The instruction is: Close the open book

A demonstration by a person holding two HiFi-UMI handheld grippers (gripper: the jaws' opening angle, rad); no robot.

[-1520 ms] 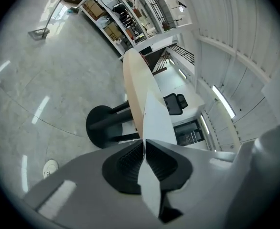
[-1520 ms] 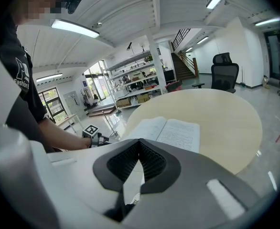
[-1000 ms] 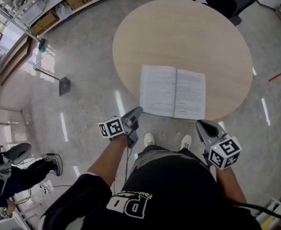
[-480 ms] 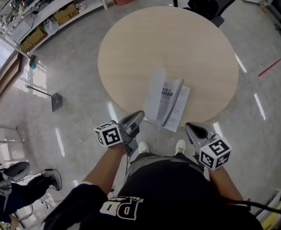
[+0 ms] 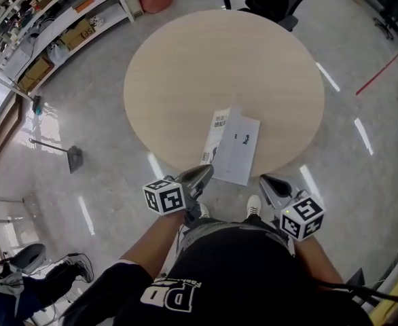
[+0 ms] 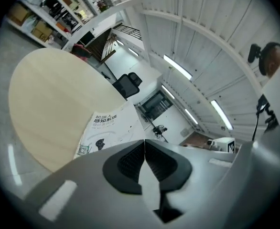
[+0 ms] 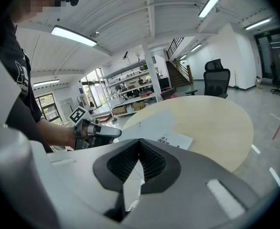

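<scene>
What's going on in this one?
A person stands at a round table with a gripper in each hand. The book lies by the table's near edge, cover side up, closed or very nearly so; one leaf may be slightly raised. The left gripper and right gripper are both shut, holding nothing, just short of the book.

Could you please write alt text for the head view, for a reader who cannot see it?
Seen from above, a book lies nearly closed near the front edge of a round wooden table. A person holds the left gripper and right gripper, both shut and empty, just short of it.
</scene>
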